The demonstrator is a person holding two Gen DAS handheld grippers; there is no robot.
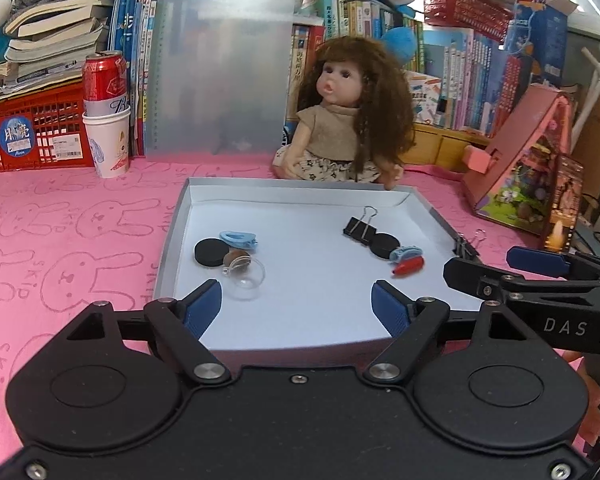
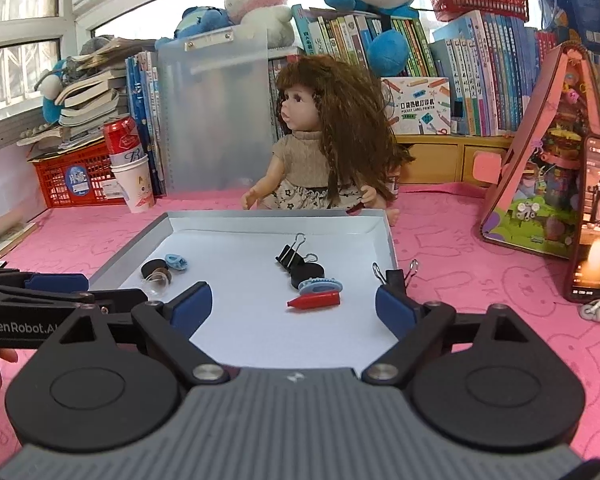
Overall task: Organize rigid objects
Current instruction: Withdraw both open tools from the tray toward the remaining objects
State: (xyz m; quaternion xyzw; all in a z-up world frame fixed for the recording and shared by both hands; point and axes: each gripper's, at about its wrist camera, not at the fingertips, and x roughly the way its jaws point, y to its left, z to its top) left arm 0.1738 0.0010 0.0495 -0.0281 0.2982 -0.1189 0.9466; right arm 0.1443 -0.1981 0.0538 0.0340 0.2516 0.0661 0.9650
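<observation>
A shallow white box tray [image 1: 176, 216] [image 2: 388, 236] lies on the pink cloth. Inside on the left are a black disc [image 1: 209, 253], a light blue clip [image 1: 239, 238], a brown ball [image 1: 236, 260] and a clear dome [image 1: 246, 280]. On the right are a black binder clip [image 1: 358, 226] [image 2: 290, 256], another black disc [image 1: 384, 245], a blue clip [image 1: 406, 253] and a red cap-like piece [image 1: 408, 267] [image 2: 314, 301]. A second binder clip [image 1: 469, 245] [image 2: 396, 276] sits at the tray's right edge. My left gripper [image 1: 296, 306] is open over the tray's near end. My right gripper [image 2: 292, 306] is open and empty over the tray's near right.
A doll [image 1: 340, 120] sits just behind the tray. A can in a paper cup [image 1: 106, 120] and a red crate [image 1: 32, 132] stand back left. A pink toy house [image 2: 540, 168] and a phone [image 2: 596, 220] stand right. Books and a clear board [image 1: 220, 68] line the back.
</observation>
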